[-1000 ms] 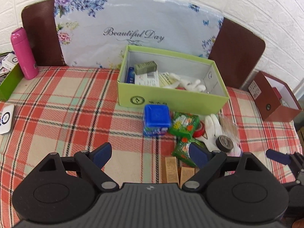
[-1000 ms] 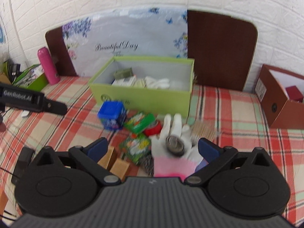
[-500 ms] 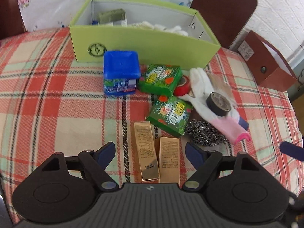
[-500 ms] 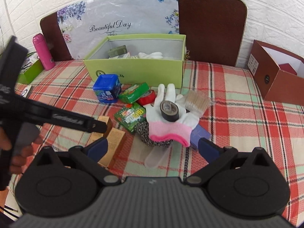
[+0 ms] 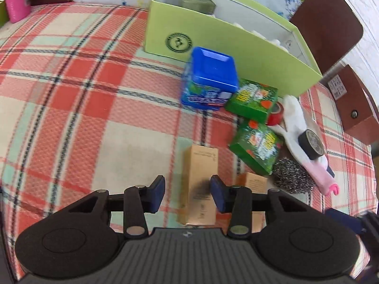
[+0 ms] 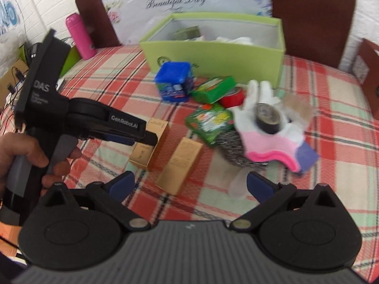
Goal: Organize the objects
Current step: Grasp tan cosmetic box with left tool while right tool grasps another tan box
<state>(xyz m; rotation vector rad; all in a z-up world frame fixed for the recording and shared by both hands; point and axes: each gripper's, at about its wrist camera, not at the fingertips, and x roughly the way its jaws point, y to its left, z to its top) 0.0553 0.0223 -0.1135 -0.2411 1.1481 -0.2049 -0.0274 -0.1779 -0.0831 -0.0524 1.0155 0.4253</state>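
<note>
Now logged, left claw (image 5: 187, 193): lowered from a high overview to just above the plaid surface (image 5: 71, 99), fingers narrowed from a wide spread to a gap that straddles the left gold carton (image 5: 199, 184). Pads sit just beside the carton's long sides; contact cannot be confirmed, so the claw counts as apart, not yet clamped.

Right claw (image 6: 189, 184): fingers wide apart, empty, hovering near the second gold carton (image 6: 180, 165) and the pile beyond.

Pile, loose on the cloth in front of the green box (image 5: 236, 54):
- blue-lidded tub (image 5: 209, 80), touching the box front
- two green packets (image 5: 252, 100), one tilted against the other
- red tape roll (image 5: 276, 116)
- white glove with pink cuff (image 5: 298, 127), carrying a black tape roll (image 5: 311, 140)
- steel scourer (image 5: 292, 175), partly under the glove cuff

Green box: open, already holding a few items.

Reading: the descent and narrowing mark the left gold carton as the chosen piece; the grasp is probably imminent, transfer to the box likely after. Most items remain unsorted.
</note>
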